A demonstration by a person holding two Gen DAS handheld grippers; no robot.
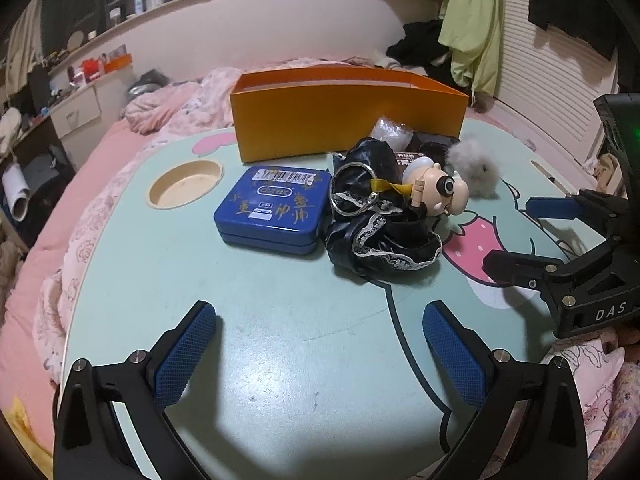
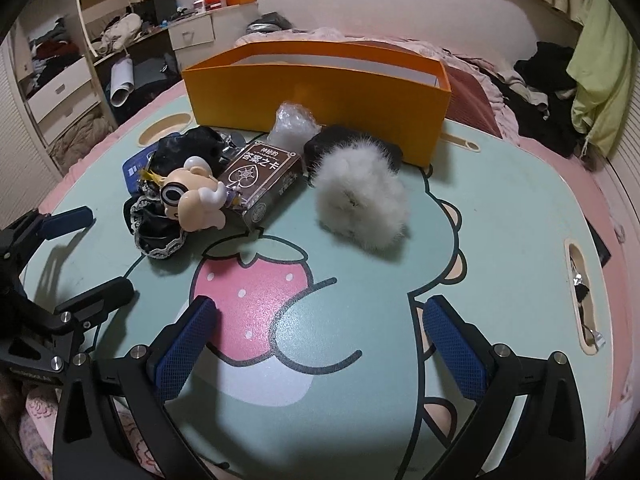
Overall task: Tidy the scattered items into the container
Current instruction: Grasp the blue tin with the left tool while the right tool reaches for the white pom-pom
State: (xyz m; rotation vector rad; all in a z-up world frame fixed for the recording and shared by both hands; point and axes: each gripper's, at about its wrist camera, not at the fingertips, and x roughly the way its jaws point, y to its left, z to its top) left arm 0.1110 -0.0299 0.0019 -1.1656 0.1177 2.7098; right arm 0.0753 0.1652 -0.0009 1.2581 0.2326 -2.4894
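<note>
Beyond open right tongs (image 2: pixel 316 344): fluffy pompom (image 2: pixel 360 204), well apart.

bed: pink floral bedding (image 1: pixel 80 208) | wall: pale curved headboard panel (image 1: pixel 280 32) | left: white drawer unit (image 2: pixel 192 32), cluttered open shelves (image 2: pixel 52 52) | right: green garment (image 1: pixel 472 32) hanging beside white slatted doors (image 1: pixel 560 80) | light: dim indoor

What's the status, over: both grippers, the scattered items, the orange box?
Left gripper open, empty. Right gripper open, empty. Blue tin, figurine, card box, white fluff on table, outside orange box. Nothing blocking.
</note>
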